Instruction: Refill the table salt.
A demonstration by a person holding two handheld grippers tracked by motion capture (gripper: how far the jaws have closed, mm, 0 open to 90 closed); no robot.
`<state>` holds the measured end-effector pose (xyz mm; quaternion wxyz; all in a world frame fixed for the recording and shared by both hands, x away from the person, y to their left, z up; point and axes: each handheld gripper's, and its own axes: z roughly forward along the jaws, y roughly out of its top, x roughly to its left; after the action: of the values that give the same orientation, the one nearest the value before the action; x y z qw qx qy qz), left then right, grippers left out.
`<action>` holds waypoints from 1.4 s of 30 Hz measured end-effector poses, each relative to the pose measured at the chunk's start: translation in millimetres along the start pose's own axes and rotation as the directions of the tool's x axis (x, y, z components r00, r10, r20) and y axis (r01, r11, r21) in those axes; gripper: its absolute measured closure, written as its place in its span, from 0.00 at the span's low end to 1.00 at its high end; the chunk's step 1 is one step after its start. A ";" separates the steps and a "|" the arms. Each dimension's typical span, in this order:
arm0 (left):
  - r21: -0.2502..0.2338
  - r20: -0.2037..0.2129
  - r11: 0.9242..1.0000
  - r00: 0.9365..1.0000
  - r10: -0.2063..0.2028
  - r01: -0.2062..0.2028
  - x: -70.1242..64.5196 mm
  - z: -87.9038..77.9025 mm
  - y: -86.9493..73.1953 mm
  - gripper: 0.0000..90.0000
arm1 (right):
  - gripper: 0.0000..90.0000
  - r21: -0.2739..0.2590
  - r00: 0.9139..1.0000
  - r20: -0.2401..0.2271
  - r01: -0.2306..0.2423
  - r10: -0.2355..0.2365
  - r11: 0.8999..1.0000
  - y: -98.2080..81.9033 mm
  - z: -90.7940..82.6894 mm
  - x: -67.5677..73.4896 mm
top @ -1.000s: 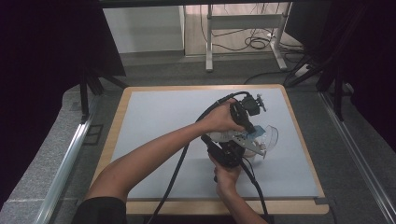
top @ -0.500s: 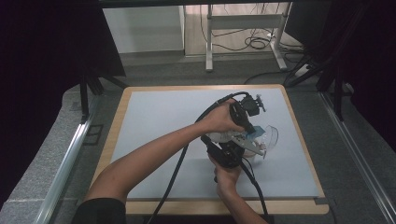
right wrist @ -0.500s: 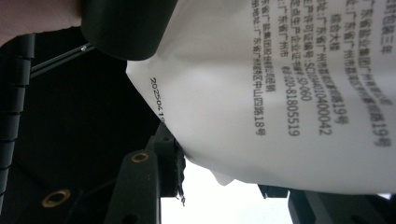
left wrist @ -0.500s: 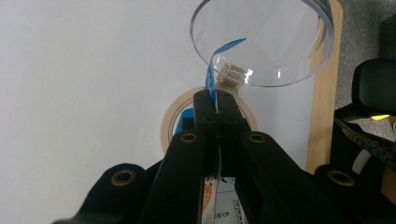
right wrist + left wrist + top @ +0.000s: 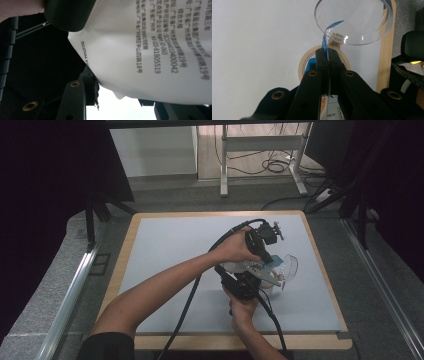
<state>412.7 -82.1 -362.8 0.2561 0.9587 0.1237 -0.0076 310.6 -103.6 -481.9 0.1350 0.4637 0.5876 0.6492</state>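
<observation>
- High view: the right gripper (image 5: pixel 245 285) sits nearest the person, its hand below it, and its fingers point away toward a white bag (image 5: pixel 239 268) lying just ahead on the table (image 5: pixel 165 250).
- In the right gripper view the white bag (image 5: pixel 150 47), printed with black characters, fills the space above and between the fingers; one finger (image 5: pixel 91 86) presses its lower edge, so the fingers stand part-way closed, holding the bag.
- Just past the right gripper's fingers, the left gripper (image 5: pixel 265 251) comes down from above on the same bag, the hand wrapped round its body.
- In the left gripper view the fingers (image 5: pixel 322 58) are shut tight together on a thin blue strip (image 5: pixel 325 40) at the bag's top edge; the strip rises between them and curls away to the right.
- Directly beyond those fingertips lies a beige tape ring (image 5: pixel 304 61) flat on the table, partly hidden behind the fingers.
- Farther out, past the ring, stands a clear round dish (image 5: pixel 362 27), its near rim close to the strip's curled end; a small ribbed cream piece (image 5: pixel 336 38) sits at that rim.
- To the right of the dish runs the table's wooden edge (image 5: pixel 385 55).
</observation>
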 end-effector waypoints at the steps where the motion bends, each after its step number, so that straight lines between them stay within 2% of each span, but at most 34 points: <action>1: -0.001 0.000 1.000 1.000 0.000 0.000 -0.1 -0.1 0.0 1.00 | 0.66 0.001 1.000 0.000 0.001 -0.001 1.000 0.0 -0.1 0.0; 14: 0.004 -0.003 1.000 1.000 0.002 -0.002 -0.4 -0.2 0.3 1.00 | 0.66 0.007 1.000 0.009 0.023 -0.023 1.000 1.4 0.0 1.1; 30: 0.009 -0.007 1.000 1.000 0.007 -0.007 0.6 -2.9 1.0 1.00 | 0.67 0.003 1.000 0.008 0.004 -0.004 1.000 4.3 2.0 2.9; 42: -0.021 0.002 1.000 1.000 -0.009 0.009 2.1 0.0 -5.9 1.00 | 0.66 0.036 1.000 0.001 0.028 -0.028 0.999 0.6 1.0 -0.5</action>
<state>413.3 -76.7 -365.9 0.2665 0.9553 0.1278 -0.0083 311.9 -103.5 -481.7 0.1361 0.4582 0.6056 0.6363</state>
